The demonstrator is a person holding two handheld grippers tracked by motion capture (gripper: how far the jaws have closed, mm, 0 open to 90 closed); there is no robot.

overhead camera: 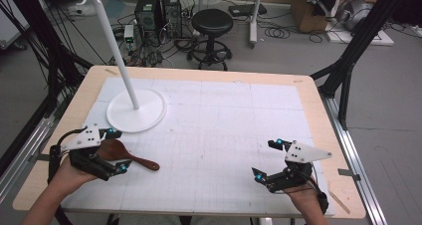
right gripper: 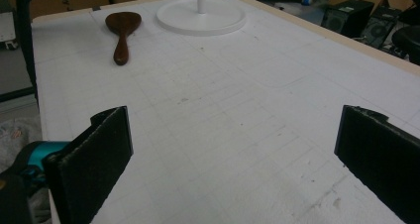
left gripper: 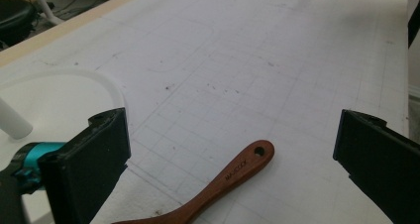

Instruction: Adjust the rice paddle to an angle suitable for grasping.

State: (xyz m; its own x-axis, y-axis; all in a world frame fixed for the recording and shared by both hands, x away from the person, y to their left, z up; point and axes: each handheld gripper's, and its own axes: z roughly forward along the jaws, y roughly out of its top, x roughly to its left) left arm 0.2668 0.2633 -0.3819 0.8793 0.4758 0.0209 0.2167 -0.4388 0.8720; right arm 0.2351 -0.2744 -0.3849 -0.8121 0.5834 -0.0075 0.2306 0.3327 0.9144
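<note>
the wooden spoon [overhead camera: 130, 156] lies flat on the white gridded mat [overhead camera: 224, 130], toward the table's 8 o'clock corner in the high view. its broad dark bowl sits at the left, partly under the left gripper [overhead camera: 115, 150], and its handle runs out toward 4 o'clock, ending free on the mat. in the left gripper view the handle [left gripper: 225, 177] comes up from the bottom edge between the two black jaws, pointing to about 1 o'clock, with a small hole near its tip and a stamped word too small to read. the jaws stand wide apart on either side of it, released, and neither pad touches the wood. in the right gripper view the spoon [right gripper: 122, 29] lies far off at 11 o'clock, bowl away and handle toward the camera.

just beyond the spoon, at 12 o'clock from it in the high view, sits the round white base [overhead camera: 136, 110] of a stand, near the spoon's bowl but apart from it. a slim white pole [overhead camera: 117, 51] rises from the base and leans toward 11 o'clock, topped by short hooked arms.

the right gripper [overhead camera: 268, 160] hovers over the mat near the table's 5 o'clock corner, well apart from the spoon. its jaws are also spread wide with only bare mat between them. a forearm enters from the bottom edge behind each gripper.

the mat covers most of the pale wooden table [overhead camera: 318, 110]. past the far edge, at 12 o'clock, stands a black stool [overhead camera: 212, 23] among cables and dark boxes on the floor.
</note>
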